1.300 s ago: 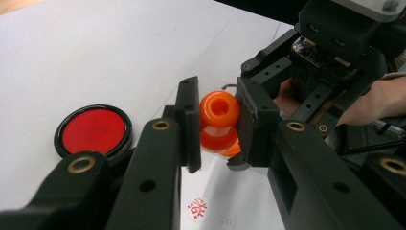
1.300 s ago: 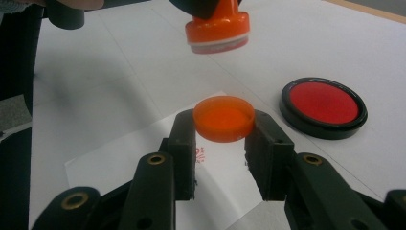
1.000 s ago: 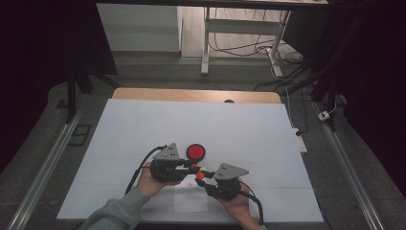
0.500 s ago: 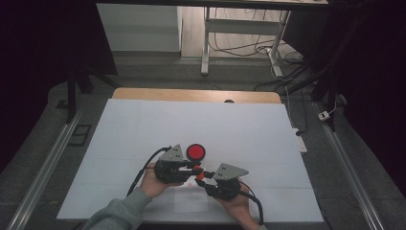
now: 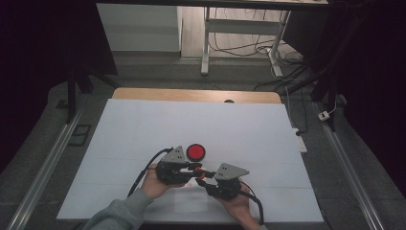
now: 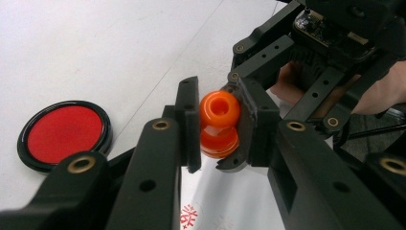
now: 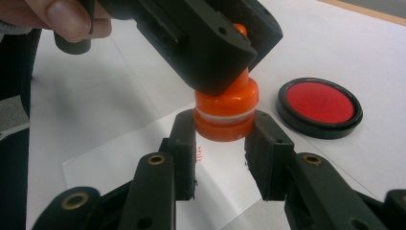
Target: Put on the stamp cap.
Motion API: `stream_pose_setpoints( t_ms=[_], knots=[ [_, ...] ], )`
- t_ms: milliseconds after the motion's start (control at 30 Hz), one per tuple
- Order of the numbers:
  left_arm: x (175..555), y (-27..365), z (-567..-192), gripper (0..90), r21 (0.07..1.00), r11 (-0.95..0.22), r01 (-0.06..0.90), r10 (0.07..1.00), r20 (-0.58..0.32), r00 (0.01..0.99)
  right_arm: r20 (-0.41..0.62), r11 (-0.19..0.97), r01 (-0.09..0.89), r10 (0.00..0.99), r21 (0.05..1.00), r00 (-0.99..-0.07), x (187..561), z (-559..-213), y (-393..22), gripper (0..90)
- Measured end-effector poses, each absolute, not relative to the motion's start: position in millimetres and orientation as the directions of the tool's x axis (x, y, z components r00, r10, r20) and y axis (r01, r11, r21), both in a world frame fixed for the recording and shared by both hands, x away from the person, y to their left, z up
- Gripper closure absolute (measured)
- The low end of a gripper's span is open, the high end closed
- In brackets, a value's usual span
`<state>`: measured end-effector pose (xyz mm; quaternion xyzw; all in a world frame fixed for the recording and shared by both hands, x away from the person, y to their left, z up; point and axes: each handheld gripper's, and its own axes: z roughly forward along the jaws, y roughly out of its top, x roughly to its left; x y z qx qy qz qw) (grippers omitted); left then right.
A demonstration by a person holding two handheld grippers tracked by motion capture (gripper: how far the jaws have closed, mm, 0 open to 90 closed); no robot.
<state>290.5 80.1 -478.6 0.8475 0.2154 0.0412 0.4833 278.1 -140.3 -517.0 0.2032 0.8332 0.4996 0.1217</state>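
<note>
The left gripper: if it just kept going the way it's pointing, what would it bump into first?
Most likely the right gripper. The left gripper points at it across the orange stamp that both are shut on, so the other gripper's fingers stand directly ahead. The red ink pad lies off to one side.

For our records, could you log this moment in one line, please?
left claw: shut on orange stamp | right claw: shut on orange stamp | red ink pad: on table

obst: red pad (image 5: 195,152) nr grippers | rest of table (image 5: 143,124) free
</note>
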Motion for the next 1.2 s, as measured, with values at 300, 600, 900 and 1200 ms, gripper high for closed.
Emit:
stream_pose_setpoints(
  t_ms=[300, 600, 900, 1200],
  knots=[
    [290.2, 79.1, -480.0, 71.7, 0.836, -0.441, 0.328, 0.400, -0.145, 0.905, -0.003, 0.413, 0.214, 0.465, 0.885, -0.885, 278.3, -516.6, -140.8, 64.1],
    [290.0, 80.2, -480.5, 72.1, 0.842, -0.429, 0.325, 0.396, -0.148, 0.906, -0.019, 0.418, 0.205, 0.473, 0.885, -0.881, 275.8, -515.0, -140.0, 64.5],
    [288.6, 80.5, -480.9, 72.3, 0.846, -0.425, 0.322, 0.398, -0.145, 0.906, -0.015, 0.407, 0.208, 0.480, 0.890, -0.877, 274.2, -514.4, -139.0, 64.7],
    [285.5, 77.8, -484.2, 72.5, 0.846, -0.430, 0.314, 0.413, -0.124, 0.902, -0.021, 0.418, 0.213, 0.489, 0.883, -0.872, 273.5, -515.1, -138.8, 64.7]
  ],
)
